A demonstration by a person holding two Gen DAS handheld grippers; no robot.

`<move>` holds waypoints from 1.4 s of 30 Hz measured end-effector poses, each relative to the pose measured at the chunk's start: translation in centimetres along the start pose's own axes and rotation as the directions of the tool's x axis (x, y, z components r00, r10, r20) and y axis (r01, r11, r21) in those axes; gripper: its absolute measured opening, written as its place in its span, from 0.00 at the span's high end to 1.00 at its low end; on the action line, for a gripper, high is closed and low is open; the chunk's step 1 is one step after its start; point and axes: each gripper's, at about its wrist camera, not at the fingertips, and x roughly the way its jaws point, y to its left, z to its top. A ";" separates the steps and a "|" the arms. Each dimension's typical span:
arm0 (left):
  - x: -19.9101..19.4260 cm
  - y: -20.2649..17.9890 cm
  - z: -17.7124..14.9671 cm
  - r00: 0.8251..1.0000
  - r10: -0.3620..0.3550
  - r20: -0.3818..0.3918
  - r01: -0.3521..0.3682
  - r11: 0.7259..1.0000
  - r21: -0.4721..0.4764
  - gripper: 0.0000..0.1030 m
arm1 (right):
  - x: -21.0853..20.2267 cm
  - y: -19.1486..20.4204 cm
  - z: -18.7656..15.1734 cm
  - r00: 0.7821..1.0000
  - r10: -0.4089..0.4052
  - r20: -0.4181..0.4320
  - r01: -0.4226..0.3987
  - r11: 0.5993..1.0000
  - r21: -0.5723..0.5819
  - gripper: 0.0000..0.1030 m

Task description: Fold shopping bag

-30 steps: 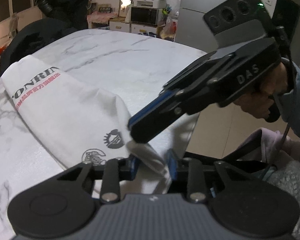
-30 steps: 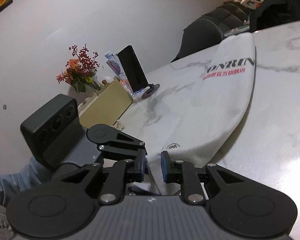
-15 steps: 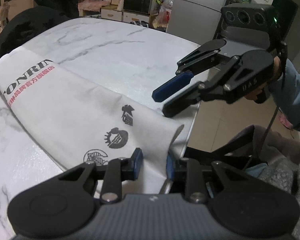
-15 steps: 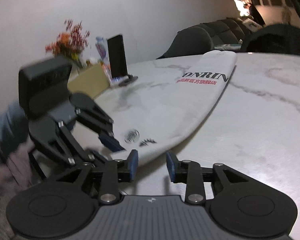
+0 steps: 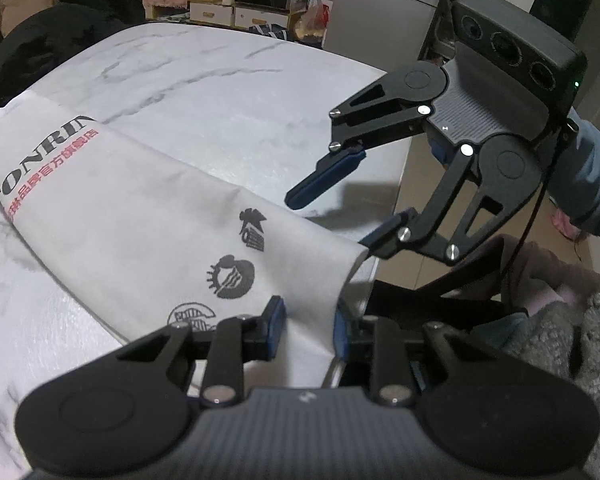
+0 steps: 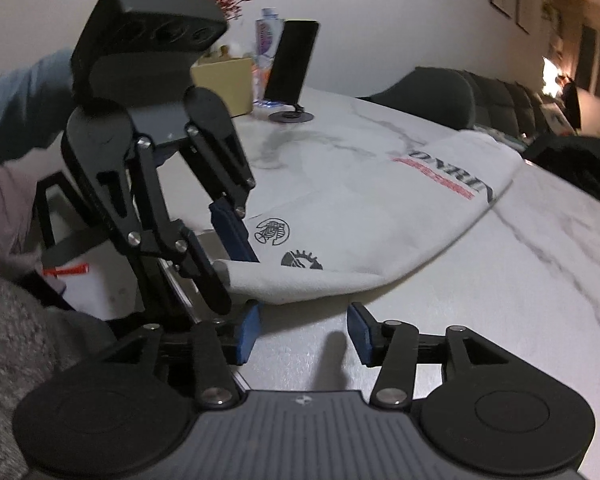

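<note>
A white shopping bag (image 5: 140,216), folded into a long strip with black letters, red characters and black logos, lies flat on the marble table (image 5: 220,100). Its near end reaches the table edge. My left gripper (image 5: 308,326) stands open with that end of the bag lying between its fingers. In the right wrist view the bag (image 6: 380,220) stretches away to the right, and the left gripper (image 6: 220,264) straddles its corner. My right gripper (image 6: 304,332) is open wide and empty, just short of the bag's side edge. In the left wrist view the right gripper (image 5: 340,216) hovers beside the bag's corner.
A phone on a stand (image 6: 292,60), a yellow box (image 6: 224,80), a bottle (image 6: 266,36) and flowers stand at the table's far side. Dark chairs (image 6: 428,92) line the far edges. The table edge (image 5: 392,184) drops off by the grippers, over a grey knit lap (image 5: 580,340).
My right gripper let go of the bag's corner, opened wide and drew back off the cloth. The bag's end dropped flat onto the table. The left gripper stayed at the end.
</note>
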 end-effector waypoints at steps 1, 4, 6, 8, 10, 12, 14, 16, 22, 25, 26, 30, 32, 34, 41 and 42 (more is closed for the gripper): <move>0.0 0.0 0.0 1.000 -0.001 -0.003 0.001 1.000 0.002 0.77 | 0.1 0.1 0.1 1.000 -0.007 -0.003 0.007 1.000 -0.017 0.48; 0.0 -0.1 0.2 1.000 -0.005 -0.013 0.005 1.000 0.007 0.77 | 0.4 0.3 0.2 1.000 -0.008 -0.001 0.008 0.999 -0.053 0.45; 0.0 -0.1 0.3 1.000 -0.007 -0.021 0.007 1.000 0.011 0.77 | 0.5 0.5 0.4 1.000 -0.009 0.002 0.009 0.996 -0.089 0.44; -0.1 -0.2 0.4 1.000 -0.009 -0.030 0.010 1.000 0.019 0.76 | 0.5 1.0 0.5 1.000 -0.017 0.005 0.017 0.989 -0.147 0.42; 0.0 -0.3 0.4 0.999 -0.015 -0.037 0.016 0.999 0.027 0.75 | 0.6 1.5 0.7 1.000 -0.024 0.004 0.024 0.977 -0.213 0.39; 0.0 -0.4 0.5 0.999 -0.021 -0.044 0.023 0.999 0.036 0.73 | 0.7 1.9 0.8 1.000 -0.030 0.005 0.030 0.961 -0.277 0.38; 0.0 -0.5 0.5 0.998 -0.025 -0.051 0.027 0.998 0.051 0.71 | 0.8 2.4 0.9 0.999 -0.030 0.016 0.034 0.944 -0.329 0.38; 0.0 -0.6 0.5 0.998 -0.027 -0.059 0.030 0.998 0.062 0.71 | 0.9 2.8 0.9 0.999 -0.027 0.031 0.037 0.925 -0.378 0.38; -0.1 -0.7 0.4 0.997 -0.042 -0.070 0.048 0.995 0.086 0.67 | 0.9 3.2 1.0 1.000 0.019 0.024 -0.005 0.872 -0.489 0.39; 0.1 -0.5 0.6 0.996 -0.049 -0.071 0.055 0.994 0.095 0.65 | 1.2 2.9 1.2 0.999 0.048 -0.002 -0.043 0.863 -0.504 0.40; 0.1 -0.6 0.5 0.996 -0.051 -0.071 0.058 0.993 0.098 0.63 | 1.3 2.9 1.2 0.998 0.060 -0.020 -0.062 0.864 -0.499 0.43; 0.1 -0.8 0.4 0.996 -0.060 -0.066 0.067 0.991 0.113 0.59 | 1.8 2.1 1.1 0.990 0.118 -0.071 -0.138 0.895 -0.424 0.55; 0.1 -0.8 0.2 0.996 -0.062 -0.060 0.069 0.990 0.120 0.57 | 2.0 1.2 1.2 0.985 0.150 -0.081 -0.169 0.923 -0.345 0.61; 0.0 -0.8 0.0 0.997 -0.067 -0.047 0.072 0.990 0.118 0.57 | 2.1 0.2 1.0 0.981 0.179 -0.077 -0.193 0.948 -0.254 0.64; -0.3 0.0 -1.1 0.995 -0.098 0.020 0.096 0.992 0.086 0.57 | 2.2 -4.1 0.0 0.967 0.254 0.025 -0.254 0.955 0.155 0.75; -0.4 0.1 -1.3 0.994 -0.101 0.030 0.098 0.992 0.081 0.57 | 2.3 -4.6 -0.2 0.965 0.259 0.040 -0.261 0.943 0.206 0.77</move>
